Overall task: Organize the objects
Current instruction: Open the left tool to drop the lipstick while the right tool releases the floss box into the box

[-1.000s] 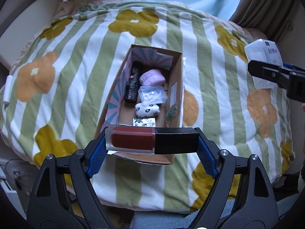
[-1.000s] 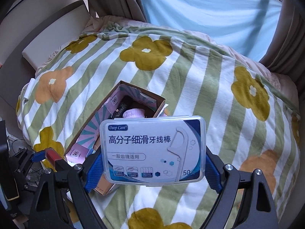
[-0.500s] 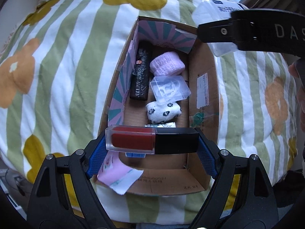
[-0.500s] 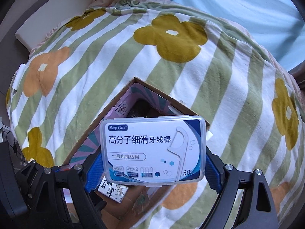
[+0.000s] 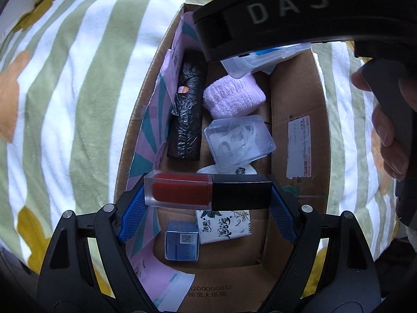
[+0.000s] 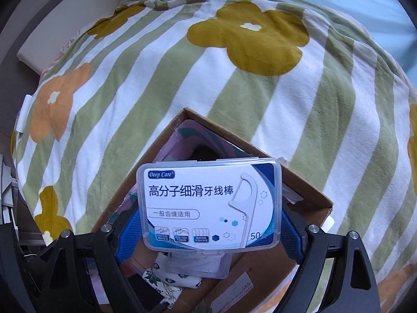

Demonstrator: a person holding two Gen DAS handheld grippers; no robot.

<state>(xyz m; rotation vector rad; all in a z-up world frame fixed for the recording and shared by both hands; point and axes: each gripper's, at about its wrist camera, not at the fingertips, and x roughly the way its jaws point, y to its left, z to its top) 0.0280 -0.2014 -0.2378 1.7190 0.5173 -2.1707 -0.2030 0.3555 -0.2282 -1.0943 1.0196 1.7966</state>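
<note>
Left wrist: left jaws pinch one lip-gloss tube (image 5: pixel 207 191); right jaws pinch one floss-pick case (image 6: pixel 210 204) over one box (image 5: pixel 297 99).

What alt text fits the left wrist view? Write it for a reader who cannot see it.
The left claw grips a red lip gloss tube by its ends above an open cardboard box on a flower-striped blanket. Inside lie a black wrapped bundle, a lilac towel and a clear case. The right claw's black body crosses the top.
</note>
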